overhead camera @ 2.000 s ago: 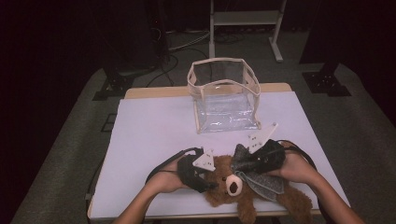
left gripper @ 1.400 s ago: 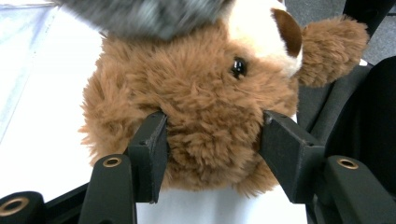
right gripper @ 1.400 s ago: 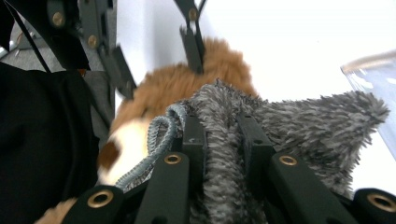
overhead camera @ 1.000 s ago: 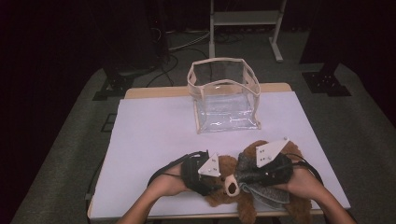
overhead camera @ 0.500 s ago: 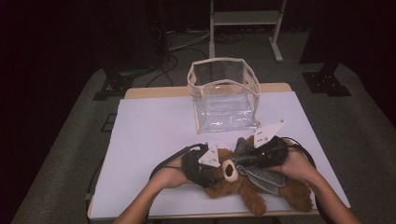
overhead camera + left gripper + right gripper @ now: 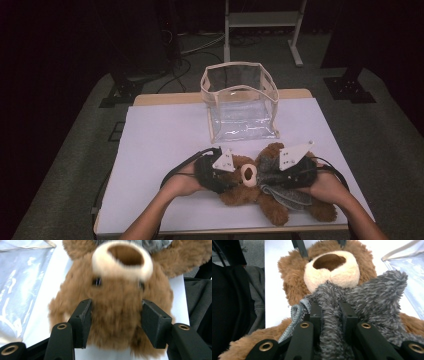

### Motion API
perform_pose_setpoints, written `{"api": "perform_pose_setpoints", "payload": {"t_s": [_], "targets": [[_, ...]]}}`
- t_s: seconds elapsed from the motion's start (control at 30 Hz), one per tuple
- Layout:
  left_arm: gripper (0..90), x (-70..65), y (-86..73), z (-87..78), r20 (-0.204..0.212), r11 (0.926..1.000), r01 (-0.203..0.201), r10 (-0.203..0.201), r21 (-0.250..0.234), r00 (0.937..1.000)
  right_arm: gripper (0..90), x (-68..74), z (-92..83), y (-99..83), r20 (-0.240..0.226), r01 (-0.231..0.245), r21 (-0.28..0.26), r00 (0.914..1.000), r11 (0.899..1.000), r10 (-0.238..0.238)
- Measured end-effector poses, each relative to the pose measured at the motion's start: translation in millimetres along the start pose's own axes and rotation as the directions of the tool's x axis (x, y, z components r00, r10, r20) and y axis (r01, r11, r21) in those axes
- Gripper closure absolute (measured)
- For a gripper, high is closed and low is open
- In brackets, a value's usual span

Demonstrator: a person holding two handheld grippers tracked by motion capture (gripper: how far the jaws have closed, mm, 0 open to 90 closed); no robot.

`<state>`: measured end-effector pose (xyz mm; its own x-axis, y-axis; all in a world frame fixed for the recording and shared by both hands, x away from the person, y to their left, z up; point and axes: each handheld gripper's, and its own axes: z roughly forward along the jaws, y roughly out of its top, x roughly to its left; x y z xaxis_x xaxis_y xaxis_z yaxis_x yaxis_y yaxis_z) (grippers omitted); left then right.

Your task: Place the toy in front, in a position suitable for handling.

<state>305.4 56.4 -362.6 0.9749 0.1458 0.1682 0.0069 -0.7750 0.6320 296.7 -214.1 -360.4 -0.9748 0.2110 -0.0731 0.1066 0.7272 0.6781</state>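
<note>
Our left gripper (image 6: pixel 115 322) has just been closing its jaws, and the pads press into the head of the teddy bear (image 6: pixel 117 315) from both sides. Our right gripper (image 6: pixel 332 315) is pressed together on the grey fuzzy scarf (image 6: pixel 362 297) at the bear's neck.

We see the bear lying near the front edge of the white table (image 6: pixel 160 145), well short of the clear plastic bag (image 6: pixel 240 100) that stands open farther back. Its fur is shaggy and brown, the muzzle cream with a dark brown nose patch, the eyes small and dark.

From the high view, our hands and grippers cover much of the bear's head and chest. We find the left gripper view slightly blurred, and the bear's ears are cut off there.
</note>
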Motion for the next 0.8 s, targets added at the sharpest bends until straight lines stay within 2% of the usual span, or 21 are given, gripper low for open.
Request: {"api": "perform_pose_setpoints", "payload": {"t_s": [0.07,0.2,0.27,0.37,0.47,0.57,0.63,0.7,0.8], "targets": [[44.0,-0.3,-2.5,-1.9,0.003,1.0000,0.007,-0.007,-0.003,1.0000,75.6,-2.4,-1.4,-0.6,0.017,-0.006,-0.006,0.9998,1.000,0.006],[44.6,-2.0,-3.8,10.4,-0.001,0.9997,0.001,-0.001,0.026,1.0000,75.5,-4.7,5.6,10.1,0.035,0.017,0.017,0.9992,1.000,-0.018],[46.3,1.1,-4.4,14.4,0.000,0.9996,0.018,-0.018,0.021,0.9998,75.5,-3.0,6.5,17.7,0.025,0.025,0.008,0.9994,1.000,-0.026],[46.9,6.4,-3.7,15.1,-0.006,0.9990,0.043,-0.043,0.013,0.9991,75.5,2.3,6.3,26.1,-0.002,0.040,-0.038,0.9992,0.998,-0.040],[47.0,10.3,-1.5,16.8,-0.017,0.9986,0.049,-0.048,0.022,0.9987,75.6,5.3,10.6,30.2,-0.002,0.060,-0.037,0.9982,0.997,-0.060],[46.9,11.1,-2.6,14.6,-0.017,0.9980,0.062,-0.062,0.013,0.9979,75.6,3.3,13.0,23.7,0.016,0.052,-0.005,0.9985,0.999,-0.051],[47.6,11.5,-3.9,12.1,-0.008,0.9975,0.070,-0.070,-0.003,0.9975,75.7,2.5,13.4,12.5,0.033,0.051,0.056,0.9980,0.997,-0.053],[47.9,10.8,-3.6,11.6,-0.003,0.9975,0.071,-0.071,-0.010,0.9975,75.7,3.4,9.4,5.4,0.023,0.028,0.033,0.9993,0.999,-0.029],[47.9,10.9,-0.6,16.5,-0.011,0.9981,0.060,-0.060,0.011,0.9981,75.6,7.9,5.5,6.8,0.019,0.029,0.017,0.9994,0.999,-0.029]]}}
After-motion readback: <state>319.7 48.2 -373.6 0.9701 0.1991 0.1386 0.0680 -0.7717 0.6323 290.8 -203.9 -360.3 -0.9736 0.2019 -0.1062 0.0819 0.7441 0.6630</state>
